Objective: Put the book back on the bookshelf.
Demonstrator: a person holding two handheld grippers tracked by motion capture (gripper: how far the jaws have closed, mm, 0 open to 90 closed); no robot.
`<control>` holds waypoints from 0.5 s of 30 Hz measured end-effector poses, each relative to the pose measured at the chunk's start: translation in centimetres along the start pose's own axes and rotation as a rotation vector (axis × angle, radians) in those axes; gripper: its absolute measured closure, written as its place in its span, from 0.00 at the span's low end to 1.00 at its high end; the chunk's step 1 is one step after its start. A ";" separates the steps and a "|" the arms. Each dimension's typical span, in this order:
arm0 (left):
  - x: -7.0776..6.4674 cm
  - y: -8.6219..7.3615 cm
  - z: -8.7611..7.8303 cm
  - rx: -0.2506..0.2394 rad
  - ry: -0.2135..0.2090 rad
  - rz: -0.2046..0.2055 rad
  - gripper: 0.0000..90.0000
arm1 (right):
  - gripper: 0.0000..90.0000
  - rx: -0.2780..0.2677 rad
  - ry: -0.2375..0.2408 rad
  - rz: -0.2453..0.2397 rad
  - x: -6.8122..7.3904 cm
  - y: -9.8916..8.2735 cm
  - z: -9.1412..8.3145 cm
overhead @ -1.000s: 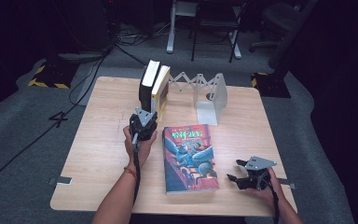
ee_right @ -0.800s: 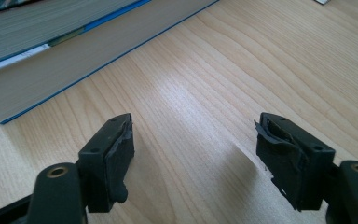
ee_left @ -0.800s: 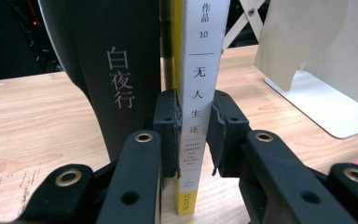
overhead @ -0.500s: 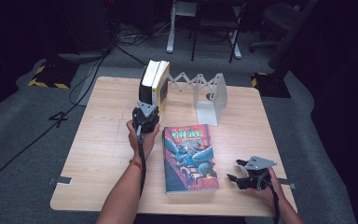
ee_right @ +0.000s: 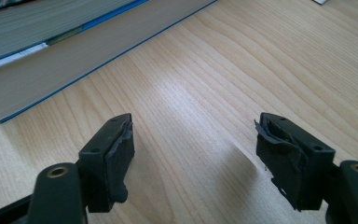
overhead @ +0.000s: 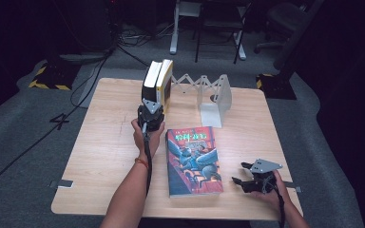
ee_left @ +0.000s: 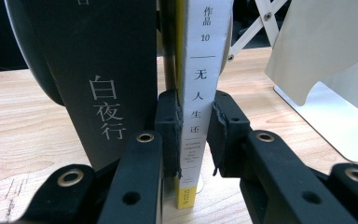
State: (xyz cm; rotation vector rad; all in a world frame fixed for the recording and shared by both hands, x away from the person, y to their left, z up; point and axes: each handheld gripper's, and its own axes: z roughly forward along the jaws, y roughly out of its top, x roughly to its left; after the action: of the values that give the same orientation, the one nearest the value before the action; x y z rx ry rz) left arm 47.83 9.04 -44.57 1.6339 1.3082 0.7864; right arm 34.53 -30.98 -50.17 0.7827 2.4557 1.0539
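Observation:
Two books stand upright at the far side of the table: a black one (overhead: 150,80) (ee_left: 93,70) and, right against it, a thinner one with a white spine (overhead: 165,81) (ee_left: 200,70). My left gripper (overhead: 151,113) (ee_left: 196,135) is shut on the white-spined book, one pad on each side of its lower spine. A large illustrated book (overhead: 192,159) lies flat in the middle of the table; its page edge (ee_right: 51,46) lies ahead in the right gripper view. My right gripper (overhead: 241,179) (ee_right: 196,149) rests open low over the bare wood to that book's right, nothing between its jaws.
A white expandable bookend rack (overhead: 214,97) (ee_left: 326,56) stands just right of the upright books. The wooden table (overhead: 104,142) has its front edge close to my right hand. Cables and chair legs lie on the floor behind the table.
My left gripper has shifted a little away from the person, toward the upright books. The right gripper and the flat book have stayed put.

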 end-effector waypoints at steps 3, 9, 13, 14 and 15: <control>0.0 0.0 0.0 0.001 -0.001 0.002 0.83 | 0.31 0.001 -0.001 -0.005 0.0 0.0 0.0; 0.1 0.0 -0.1 0.008 -0.016 0.005 0.83 | 0.31 0.001 -0.001 -0.006 0.0 0.0 0.0; 0.5 -0.2 -0.6 0.008 -0.046 0.015 0.83 | 0.31 0.002 -0.002 -0.008 0.0 0.0 -0.1; 0.6 -0.3 -0.8 0.010 -0.054 0.019 0.82 | 0.32 0.002 -0.002 -0.008 0.1 0.0 -0.1; 0.7 -0.3 -0.9 0.011 -0.060 0.023 0.82 | 0.32 0.003 -0.002 -0.009 0.1 0.0 -0.1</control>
State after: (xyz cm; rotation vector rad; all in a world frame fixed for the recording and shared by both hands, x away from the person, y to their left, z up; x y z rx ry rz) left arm 47.08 10.00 -44.54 1.6717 1.2551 0.7395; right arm 34.42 -30.98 -50.11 0.7732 2.4570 1.0462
